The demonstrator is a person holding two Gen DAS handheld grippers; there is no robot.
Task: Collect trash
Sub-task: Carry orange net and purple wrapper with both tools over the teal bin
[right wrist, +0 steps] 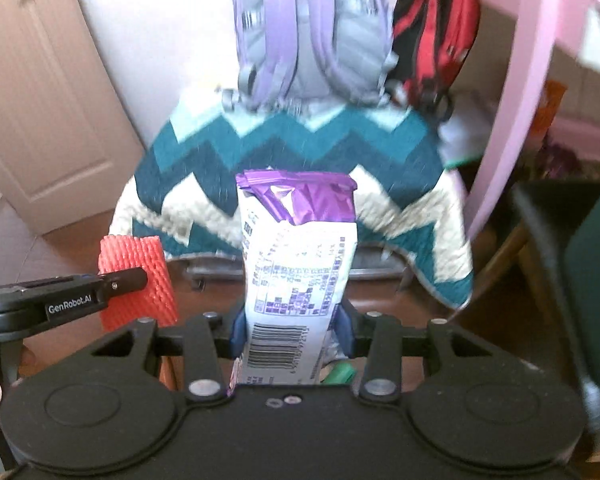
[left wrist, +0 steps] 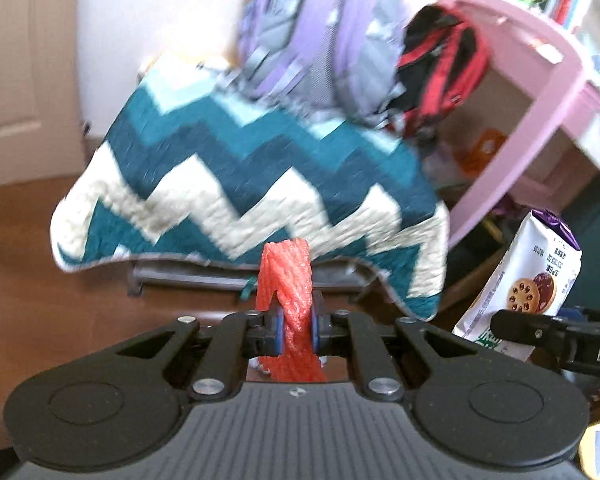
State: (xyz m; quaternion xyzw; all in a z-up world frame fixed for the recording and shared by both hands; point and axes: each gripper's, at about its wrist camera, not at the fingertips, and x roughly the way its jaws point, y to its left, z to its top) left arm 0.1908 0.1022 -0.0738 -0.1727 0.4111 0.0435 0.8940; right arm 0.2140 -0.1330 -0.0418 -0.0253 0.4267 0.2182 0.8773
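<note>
Blanket edge (right wrist: 440, 276) near clamped wrapper (right wrist: 296, 272)

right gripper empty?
No, the right gripper is shut on a snack packet, pads pressing its lower sides above the barcode.

Black tongs (right wrist: 292, 332) with blue pads, silver screws, white "GenRobot.AI" lettering.

A brown wooden floor (left wrist: 28, 232) ran beneath everything. On it stood a dark low frame (left wrist: 188, 276), draped with a teal-and-cream zigzag quilt (left wrist: 236, 176); backpacks rested on the quilt's far edge.
</note>
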